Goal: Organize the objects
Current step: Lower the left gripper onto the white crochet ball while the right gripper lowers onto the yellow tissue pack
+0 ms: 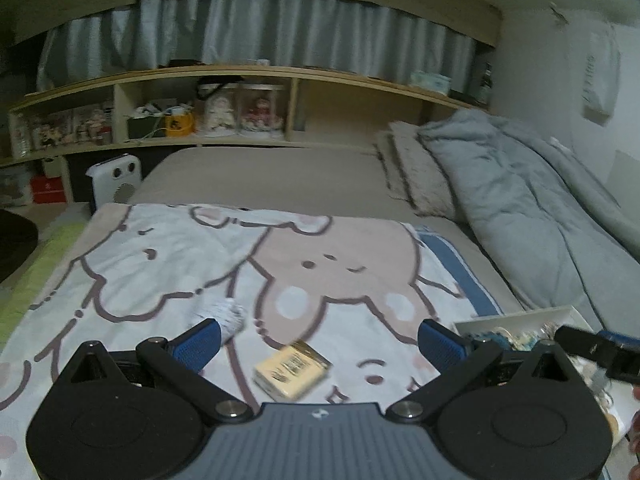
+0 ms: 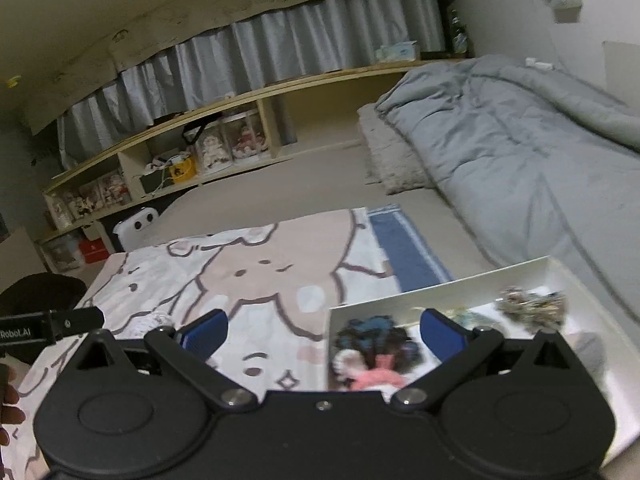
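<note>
My left gripper [image 1: 320,344] is open and empty above a cartoon-print blanket [image 1: 160,264]. A small yellow box [image 1: 292,370] lies on the blanket between its fingers. A white fluffy item [image 1: 224,312] lies beside the left fingertip. A white tray [image 1: 516,318] with small trinkets sits at the right. My right gripper [image 2: 322,338] is open and empty over the tray's left wall [image 2: 400,300]. Inside the tray are a dark blue item [image 2: 372,340], a pink item [image 2: 378,378] and a grey-gold cluster [image 2: 532,304].
A grey duvet [image 1: 520,200] and pillow [image 1: 416,168] lie along the right wall. A wooden shelf [image 1: 200,76] with jars and figures runs behind the bed. A white heater [image 1: 114,182] stands at the bed's left. The blanket also shows in the right wrist view [image 2: 260,272].
</note>
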The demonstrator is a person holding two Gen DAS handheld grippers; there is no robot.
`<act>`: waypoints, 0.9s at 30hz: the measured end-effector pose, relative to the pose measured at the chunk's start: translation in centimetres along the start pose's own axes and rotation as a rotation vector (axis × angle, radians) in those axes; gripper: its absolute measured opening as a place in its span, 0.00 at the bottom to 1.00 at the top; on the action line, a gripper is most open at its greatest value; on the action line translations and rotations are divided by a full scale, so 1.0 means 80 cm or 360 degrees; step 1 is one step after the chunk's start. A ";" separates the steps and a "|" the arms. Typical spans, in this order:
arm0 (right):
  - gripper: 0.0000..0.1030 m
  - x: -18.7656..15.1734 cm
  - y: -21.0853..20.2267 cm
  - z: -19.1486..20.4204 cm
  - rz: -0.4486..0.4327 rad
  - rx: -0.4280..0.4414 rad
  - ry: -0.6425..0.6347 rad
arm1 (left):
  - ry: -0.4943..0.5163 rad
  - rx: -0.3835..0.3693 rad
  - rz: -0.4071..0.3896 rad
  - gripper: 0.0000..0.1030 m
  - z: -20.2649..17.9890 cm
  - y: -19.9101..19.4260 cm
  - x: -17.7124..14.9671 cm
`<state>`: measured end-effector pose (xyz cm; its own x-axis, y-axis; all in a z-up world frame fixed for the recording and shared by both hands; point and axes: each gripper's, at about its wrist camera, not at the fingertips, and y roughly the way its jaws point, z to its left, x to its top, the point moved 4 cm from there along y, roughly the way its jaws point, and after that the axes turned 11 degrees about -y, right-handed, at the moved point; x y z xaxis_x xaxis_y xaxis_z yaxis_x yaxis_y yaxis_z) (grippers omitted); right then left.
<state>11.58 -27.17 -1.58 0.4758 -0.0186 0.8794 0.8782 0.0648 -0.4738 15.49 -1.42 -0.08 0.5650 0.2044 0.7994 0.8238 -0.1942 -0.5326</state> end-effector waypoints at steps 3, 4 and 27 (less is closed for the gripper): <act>1.00 0.001 0.017 0.017 -0.0007 0.0029 -0.0030 | -0.0042 0.0027 -0.0030 1.00 0.017 0.004 0.009; 1.00 0.002 0.023 0.023 -0.0010 0.0037 -0.0041 | -0.0048 0.0037 -0.0037 1.00 0.023 0.007 0.012; 1.00 -0.030 0.172 0.146 0.0091 0.0314 -0.0288 | -0.0472 0.0220 0.0113 1.00 0.151 0.130 0.005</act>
<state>21.92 -14.58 -9.67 0.4925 0.1684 0.8538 0.8152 0.2543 -0.5204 24.87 8.19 -8.67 0.5932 0.4695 0.6540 0.7691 -0.0902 -0.6328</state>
